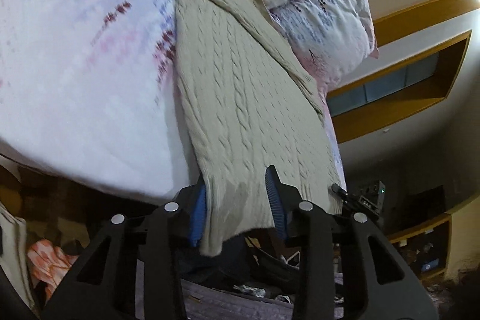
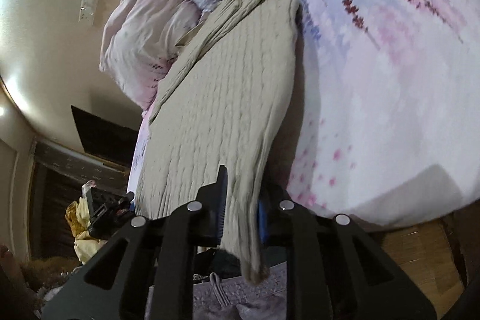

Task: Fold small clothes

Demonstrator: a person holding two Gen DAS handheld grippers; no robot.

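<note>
Left wrist view: my left gripper (image 1: 240, 200) has the cream cable-knit sweater's (image 1: 237, 86) hem corner between its blue pads (image 1: 198, 212); can't tell if they actually pinch. Sweater lies stretched across the floral bed sheet (image 1: 75, 65), reaching the pillows (image 1: 324, 20). Right wrist view: my right gripper (image 2: 240, 215) is clamped on the other hem corner.

Both grippers' jaws (image 1: 238, 200) (image 2: 240, 209) clamped shut.
</note>
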